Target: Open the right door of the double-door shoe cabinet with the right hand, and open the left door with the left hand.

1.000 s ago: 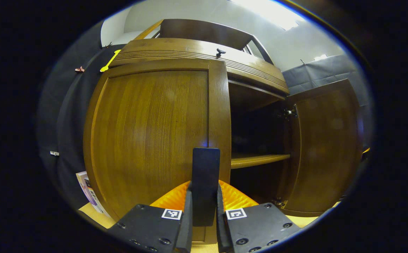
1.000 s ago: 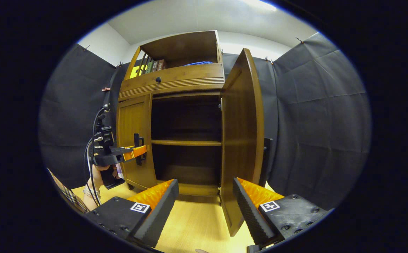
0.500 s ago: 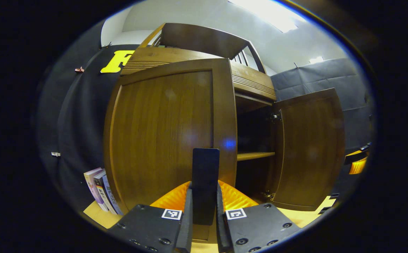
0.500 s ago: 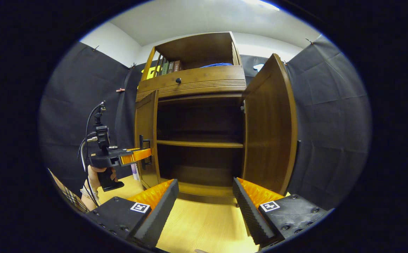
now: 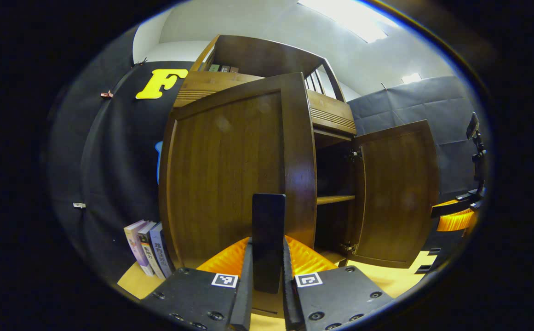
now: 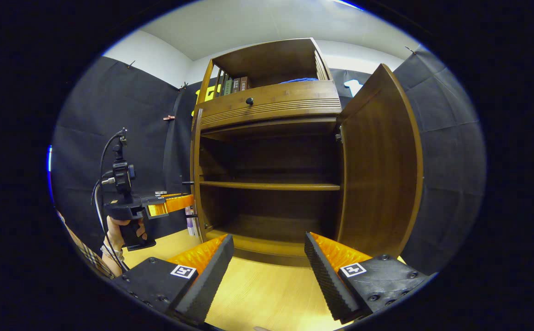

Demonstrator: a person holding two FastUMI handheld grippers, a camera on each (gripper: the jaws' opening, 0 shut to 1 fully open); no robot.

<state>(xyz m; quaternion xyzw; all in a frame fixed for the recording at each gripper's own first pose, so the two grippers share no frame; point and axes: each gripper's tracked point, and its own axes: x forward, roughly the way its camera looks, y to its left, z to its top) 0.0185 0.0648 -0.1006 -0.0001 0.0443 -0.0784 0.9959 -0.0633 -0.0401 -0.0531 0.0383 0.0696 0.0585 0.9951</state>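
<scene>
The brown wooden shoe cabinet (image 6: 269, 105) stands with both doors swung out. In the left gripper view, my left gripper (image 5: 268, 242) is shut on the dark upright handle (image 5: 269, 216) of the left door (image 5: 230, 174), whose front panel faces the camera. The right door (image 5: 398, 193) hangs open beyond it. In the right gripper view, the left door (image 6: 196, 174) is edge-on, with the left gripper (image 6: 181, 203) at its handle and a hand (image 6: 119, 230) holding it. My right gripper (image 6: 269, 241) is open, holding nothing, apart from the wide-open right door (image 6: 379, 174).
Inside the cabinet a single shelf (image 6: 269, 185) spans dark compartments. A drawer with a small knob (image 6: 249, 100) sits above the doors, and books (image 6: 232, 86) stand on top. More books (image 5: 145, 246) lean by the cabinet's left side. Light wooden floor (image 6: 267, 294) lies in front.
The left door has swung from nearly closed to well open, with my left gripper still on its handle. The right gripper view has shifted, and now shows the right door's inner face.
</scene>
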